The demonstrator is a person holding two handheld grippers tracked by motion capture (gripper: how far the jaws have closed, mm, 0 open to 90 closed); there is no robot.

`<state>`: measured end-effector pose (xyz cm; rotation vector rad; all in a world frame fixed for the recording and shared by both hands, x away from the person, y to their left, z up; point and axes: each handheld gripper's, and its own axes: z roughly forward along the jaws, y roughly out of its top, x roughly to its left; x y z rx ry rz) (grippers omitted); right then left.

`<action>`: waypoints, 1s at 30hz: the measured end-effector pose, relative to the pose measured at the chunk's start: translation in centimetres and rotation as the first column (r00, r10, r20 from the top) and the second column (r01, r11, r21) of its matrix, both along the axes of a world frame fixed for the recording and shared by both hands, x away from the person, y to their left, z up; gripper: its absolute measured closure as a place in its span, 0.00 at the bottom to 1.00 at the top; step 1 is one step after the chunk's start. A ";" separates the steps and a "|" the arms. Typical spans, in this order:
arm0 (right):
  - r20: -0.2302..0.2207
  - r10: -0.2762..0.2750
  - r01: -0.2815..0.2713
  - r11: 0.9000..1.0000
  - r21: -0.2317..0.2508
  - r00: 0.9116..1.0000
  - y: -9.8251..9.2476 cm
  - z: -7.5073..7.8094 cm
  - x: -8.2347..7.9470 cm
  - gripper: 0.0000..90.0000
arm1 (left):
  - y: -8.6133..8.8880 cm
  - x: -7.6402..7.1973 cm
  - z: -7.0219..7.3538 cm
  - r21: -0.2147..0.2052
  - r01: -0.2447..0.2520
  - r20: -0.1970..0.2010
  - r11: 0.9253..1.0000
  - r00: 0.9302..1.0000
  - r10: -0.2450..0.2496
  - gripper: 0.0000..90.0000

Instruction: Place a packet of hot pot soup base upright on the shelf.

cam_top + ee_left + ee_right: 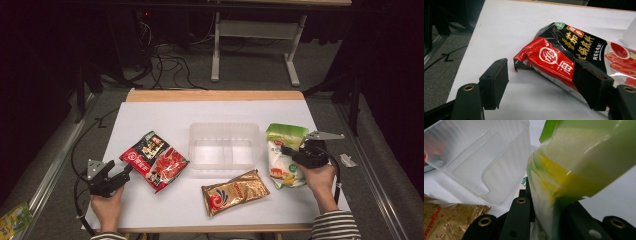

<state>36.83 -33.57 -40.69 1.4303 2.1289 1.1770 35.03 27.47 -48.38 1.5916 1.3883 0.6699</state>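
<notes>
A red and black sauce pouch (154, 161) (564, 57) lies flat on the white table, left of centre. My left gripper (127, 172) (543, 82) stands open at the pouch's near left corner, its jaws wide apart and pressing on nothing. On the right side, my right gripper (286, 150) (546, 220) is shut on a green and white pouch (282, 150) (579, 165). It pinches the pouch's lower part and holds it slightly raised, beside the clear plastic tub (224, 126) (486, 157).
A gold pouch (235, 192) (449, 220) lies near the front edge, below the tub. The tub has two compartments, with nothing in either. A small packet (15, 217) lies on the floor at the left. Cables and a table frame (216, 50) lie beyond the far edge.
</notes>
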 end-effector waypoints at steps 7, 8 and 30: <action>0.045 0.008 -0.008 1.000 -0.003 0.999 0.2 0.9 -0.4 0.93 | 0.0 0.0 0.0 0.001 -0.003 0.000 1.000 1.000 0.003 0.33; 0.052 0.005 -0.005 1.000 -0.006 0.999 0.3 1.2 -0.6 0.94 | 0.0 0.0 0.0 0.001 -0.001 -0.002 1.000 1.000 0.001 0.33; 0.116 0.028 -0.031 0.999 0.026 0.993 0.7 3.5 -2.0 0.93 | -0.1 0.1 0.0 0.011 -0.002 -0.015 1.000 1.000 0.002 0.33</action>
